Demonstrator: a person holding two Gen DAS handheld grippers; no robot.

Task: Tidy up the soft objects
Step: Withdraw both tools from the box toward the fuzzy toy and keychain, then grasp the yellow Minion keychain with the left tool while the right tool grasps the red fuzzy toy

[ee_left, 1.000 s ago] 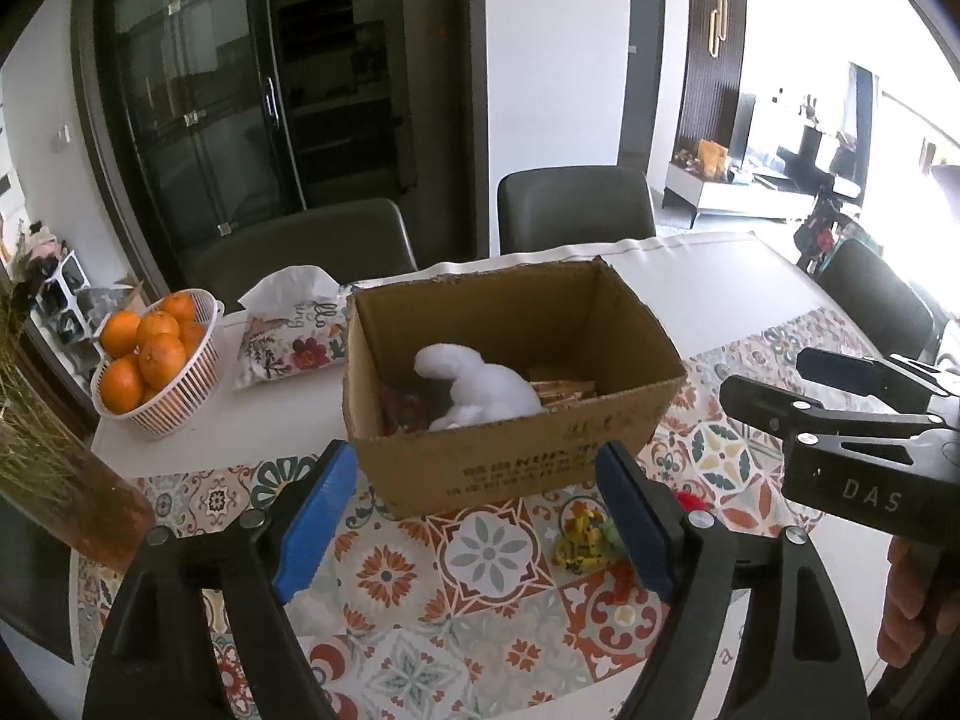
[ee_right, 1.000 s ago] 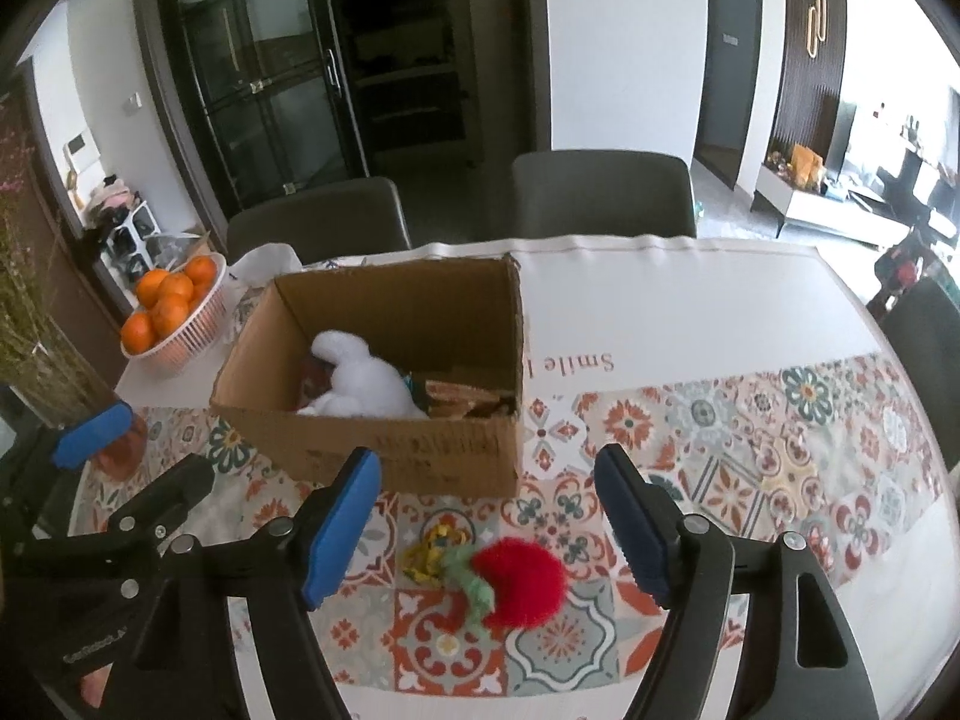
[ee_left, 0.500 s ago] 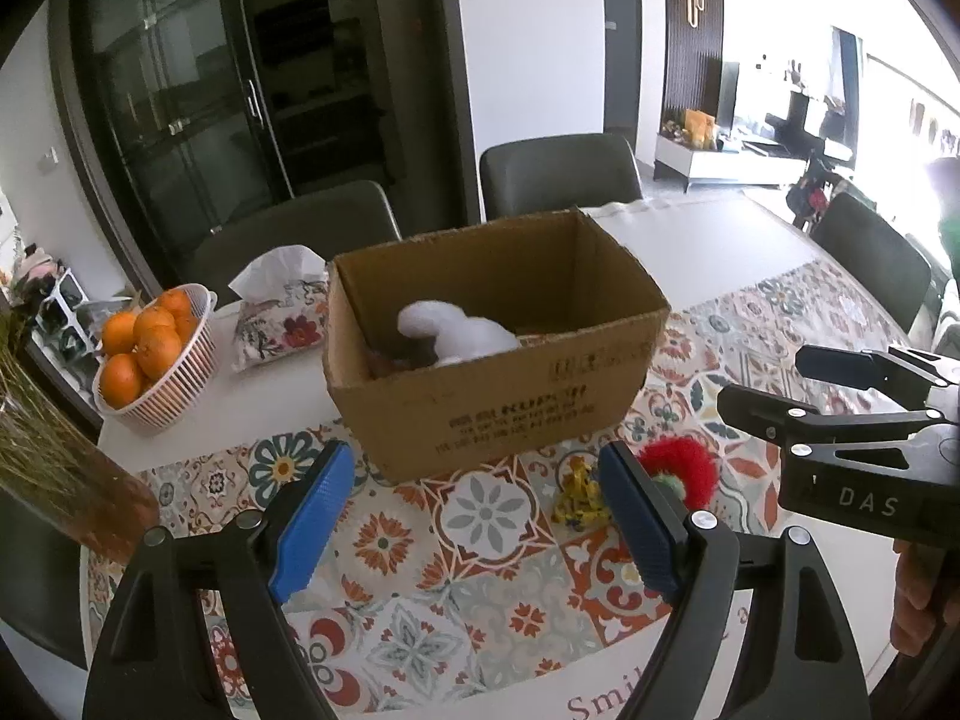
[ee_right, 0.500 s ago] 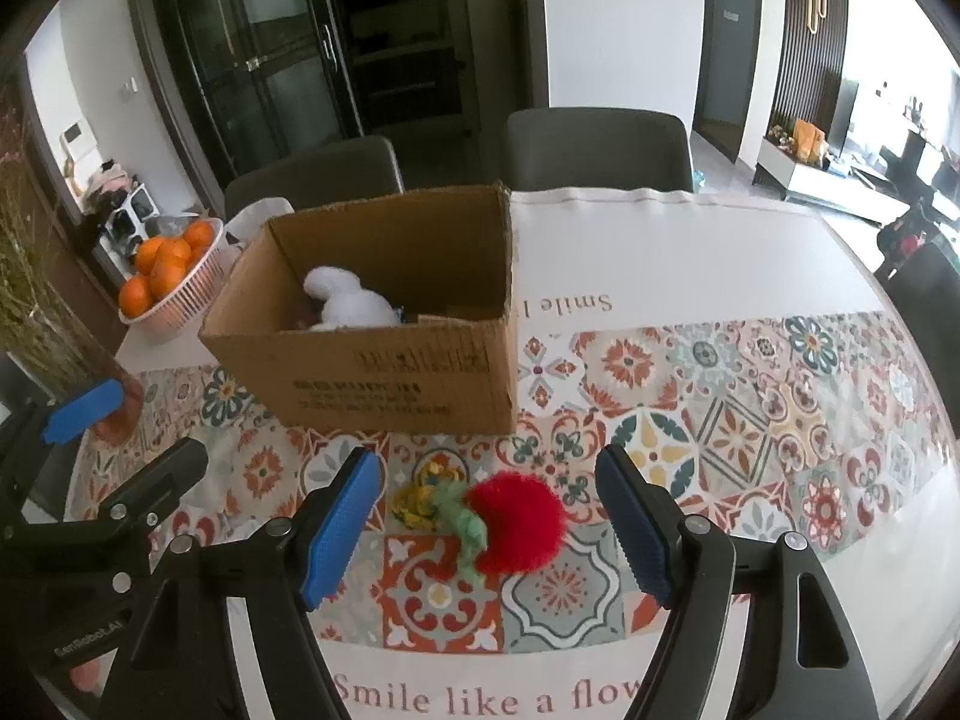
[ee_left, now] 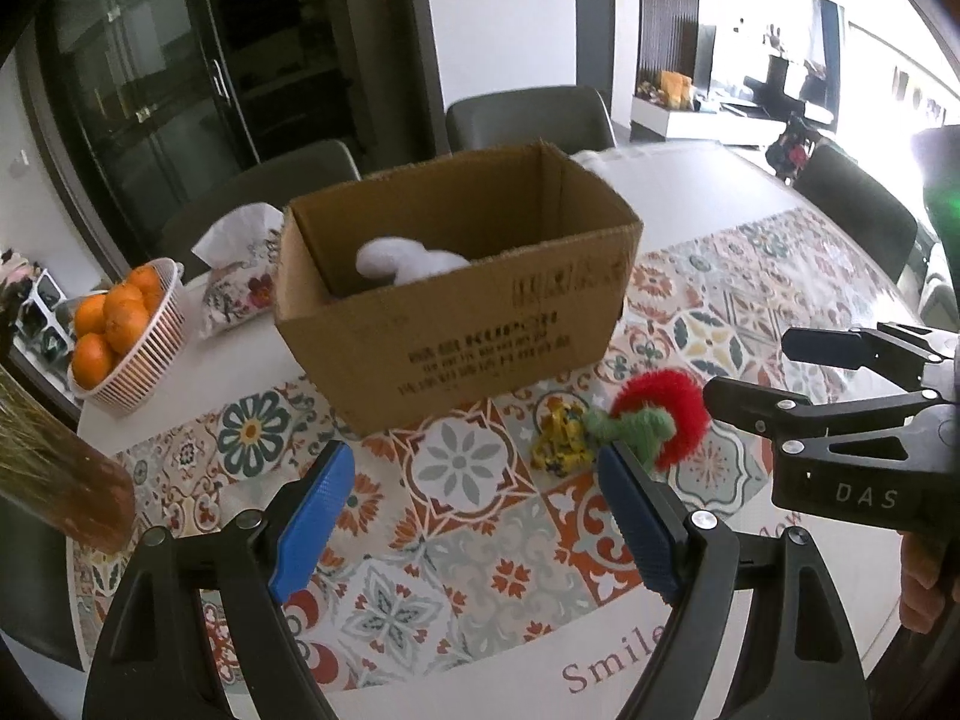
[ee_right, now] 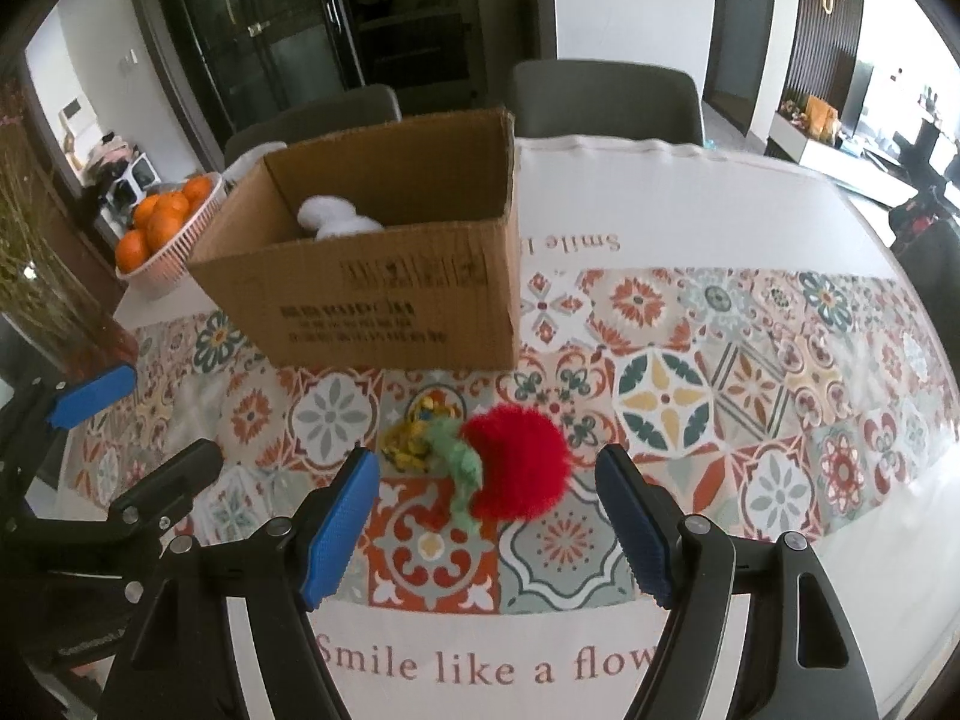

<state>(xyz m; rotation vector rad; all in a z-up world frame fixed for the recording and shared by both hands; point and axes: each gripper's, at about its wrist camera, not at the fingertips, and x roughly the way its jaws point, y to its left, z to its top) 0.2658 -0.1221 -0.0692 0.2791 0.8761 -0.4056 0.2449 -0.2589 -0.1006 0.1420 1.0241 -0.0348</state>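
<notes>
On the patterned tablecloth, just near of the open brown cardboard box [ee_right: 384,276], lies the fluffy red pompom strawberry with a green knitted stalk [ee_right: 516,468].

Right gripper [ee_right: 489,525] hovers over it, blue pads spread wide, nothing held; left gripper [ee_left: 474,522] likewise wide and empty, to its left. A small yellow crumpled toy [ee_right: 411,441] touches the stalk, so a close here could snag both, or pinch only fluff and let it slip. White plush [ee_right: 333,216] already sits in the box.
</notes>
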